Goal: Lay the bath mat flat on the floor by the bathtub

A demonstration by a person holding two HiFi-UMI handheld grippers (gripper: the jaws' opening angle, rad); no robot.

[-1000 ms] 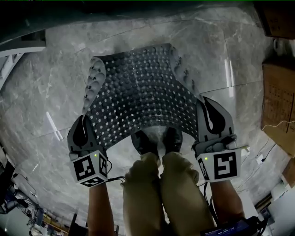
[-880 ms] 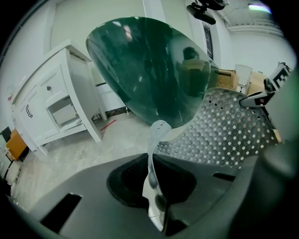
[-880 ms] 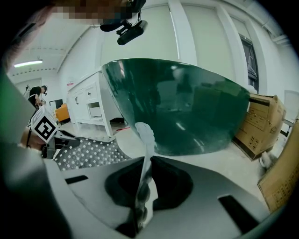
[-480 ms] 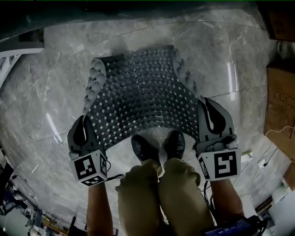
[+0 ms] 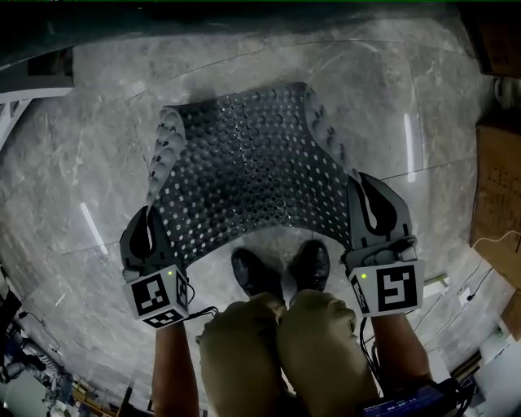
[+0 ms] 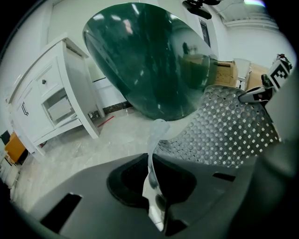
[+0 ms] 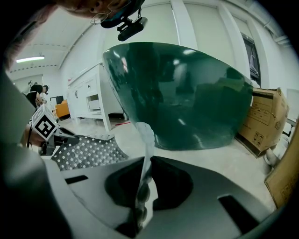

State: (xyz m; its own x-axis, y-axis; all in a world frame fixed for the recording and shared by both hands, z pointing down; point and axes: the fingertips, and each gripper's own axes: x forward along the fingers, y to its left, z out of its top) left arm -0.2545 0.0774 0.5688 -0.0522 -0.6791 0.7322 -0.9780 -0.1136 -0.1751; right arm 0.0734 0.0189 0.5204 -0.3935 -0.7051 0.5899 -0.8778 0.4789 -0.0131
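Note:
The bath mat, a grey perforated sheet with suction bumps, hangs stretched between my two grippers above the marble floor. Its far end droops toward the dark green bathtub. My left gripper is shut on the mat's near left corner, and the pale mat edge runs up between its jaws. My right gripper is shut on the near right corner, with the mat edge pinched between its jaws. The rest of the mat spreads sideways from each grip.
The person's two black shoes stand just below the mat's near edge. The bathtub rises straight ahead. A white cabinet stands to the left, and cardboard boxes to the right.
Both grippers have sunk with the mat, which hangs lower over the floor. The person's knees have bent further and the shoes show fully below the mat's edge.

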